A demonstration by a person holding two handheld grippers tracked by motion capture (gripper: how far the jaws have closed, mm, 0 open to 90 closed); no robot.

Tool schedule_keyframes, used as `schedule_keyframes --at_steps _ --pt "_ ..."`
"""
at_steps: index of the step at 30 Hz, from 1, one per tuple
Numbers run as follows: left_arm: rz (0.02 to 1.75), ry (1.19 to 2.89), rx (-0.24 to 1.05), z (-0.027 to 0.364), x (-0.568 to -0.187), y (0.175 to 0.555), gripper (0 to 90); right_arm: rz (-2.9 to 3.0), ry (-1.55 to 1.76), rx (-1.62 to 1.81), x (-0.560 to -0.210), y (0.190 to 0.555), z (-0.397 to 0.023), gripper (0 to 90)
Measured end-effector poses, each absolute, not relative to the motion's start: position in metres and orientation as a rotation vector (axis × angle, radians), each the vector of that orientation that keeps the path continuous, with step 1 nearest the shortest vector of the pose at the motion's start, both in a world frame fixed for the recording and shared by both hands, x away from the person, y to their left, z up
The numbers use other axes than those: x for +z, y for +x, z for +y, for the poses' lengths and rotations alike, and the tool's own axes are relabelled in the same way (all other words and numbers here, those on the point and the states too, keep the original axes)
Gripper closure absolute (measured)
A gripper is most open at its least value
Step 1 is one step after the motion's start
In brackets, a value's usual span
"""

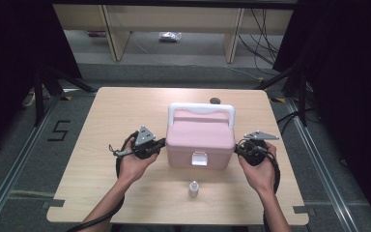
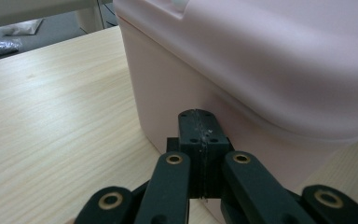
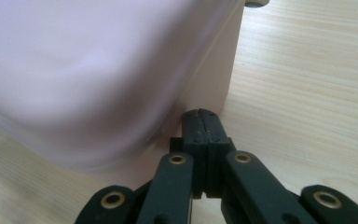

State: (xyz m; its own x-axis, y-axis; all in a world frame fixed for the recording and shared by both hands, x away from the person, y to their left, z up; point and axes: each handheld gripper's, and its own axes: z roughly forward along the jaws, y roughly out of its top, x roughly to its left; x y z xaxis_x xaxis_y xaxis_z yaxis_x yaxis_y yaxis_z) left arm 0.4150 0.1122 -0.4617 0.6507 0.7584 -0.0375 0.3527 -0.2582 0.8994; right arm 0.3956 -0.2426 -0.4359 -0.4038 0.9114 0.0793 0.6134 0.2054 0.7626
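Box (image 1: 200,137), pink plastic with a white handle folded flat across its lid, sits near the middle of the wooden table (image 1: 101,125), its white latch (image 1: 199,158) facing the person. Both grippers press against its opposite ends, which reads as a squeeze from two sides meant to steady, slide or lift it rather than to pinch any part of it.

The left gripper (image 1: 160,143) comes in from the box's left end. In the left gripper view its jaws are closed flat together with nothing between them, and the gripper tip (image 2: 201,122) meets the lower wall just under the overhang of the lid. The right gripper (image 1: 237,149) mirrors it at the other end; in the right gripper view its jaws are likewise shut on nothing, and the tip (image 3: 204,122) touches the wall near a corner, below the lid's edge. Holding low on the walls likely keeps the push on the body and off the lid.

A small white bottle (image 1: 193,189) stands upright on the table between the box and the near edge, well apart from the grippers but in the path if the box is drawn towards the person. A small dark round spot (image 1: 215,100) lies behind the box near the far edge. The latch looks fastened, though it is too small to be sure.
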Motion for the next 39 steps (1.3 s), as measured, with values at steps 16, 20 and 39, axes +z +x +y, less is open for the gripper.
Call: schedule_keyframes --at_steps 16,20,39 --pt "0.981 1.693 0.584 0.147 -0.439 0.408 58.1 2.022 1.438 1.063 -0.421 0.377 -0.255 84.3" --pt "0.979 1.606 0.564 0.155 -0.419 0.405 48.4 1.988 1.436 1.068 -0.421 0.371 -0.258 80.3" --pt "0.951 1.605 0.441 0.110 -0.390 0.444 46.9 1.939 1.489 1.141 -0.418 0.368 -0.261 72.3"
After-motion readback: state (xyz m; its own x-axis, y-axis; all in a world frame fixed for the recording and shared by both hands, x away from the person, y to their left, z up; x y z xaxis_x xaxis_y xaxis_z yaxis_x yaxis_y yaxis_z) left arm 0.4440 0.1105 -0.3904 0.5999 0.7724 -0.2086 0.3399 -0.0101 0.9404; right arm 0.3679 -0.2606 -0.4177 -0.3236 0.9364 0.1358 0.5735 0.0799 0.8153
